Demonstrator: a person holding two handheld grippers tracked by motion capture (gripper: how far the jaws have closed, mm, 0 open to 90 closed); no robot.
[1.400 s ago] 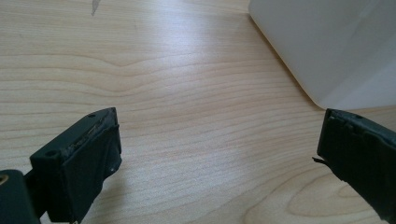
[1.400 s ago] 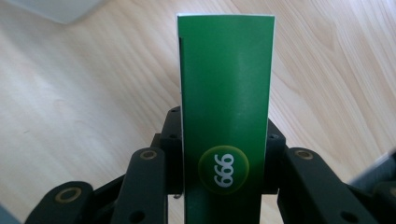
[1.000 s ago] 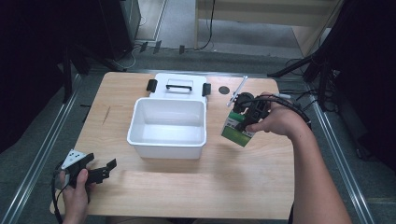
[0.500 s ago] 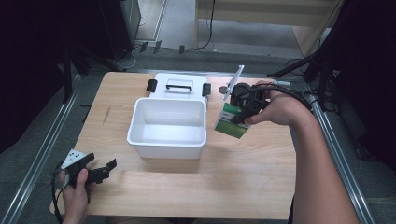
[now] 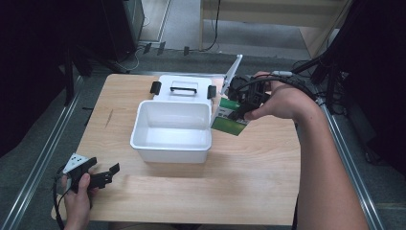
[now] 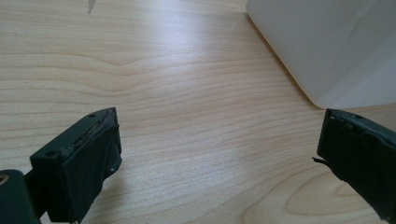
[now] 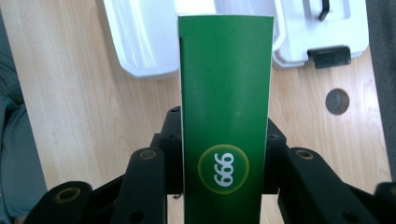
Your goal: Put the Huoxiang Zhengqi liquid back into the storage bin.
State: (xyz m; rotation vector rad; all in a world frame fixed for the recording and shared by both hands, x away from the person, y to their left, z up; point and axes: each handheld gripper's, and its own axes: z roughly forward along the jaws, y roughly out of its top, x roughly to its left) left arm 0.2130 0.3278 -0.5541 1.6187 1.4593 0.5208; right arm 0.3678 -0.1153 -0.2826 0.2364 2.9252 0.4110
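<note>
Right gripper [image 5: 238,111] jaws clamp a green carton [image 5: 229,117] beside the white bin [image 5: 172,143] — left gripper [image 5: 103,176] jaws gape, holding nothing.

This looks like a lab or test room set up for recording, not a home. A small wooden table [image 5: 191,196] stands on grey carpet [image 5: 28,163], with metal rails [image 5: 43,153] along its left and right edges. Cables [image 5: 215,28] trail over the floor beyond the far edge, beside dark stands [image 5: 129,24] and a plain wooden bench [image 5: 268,19].
</note>
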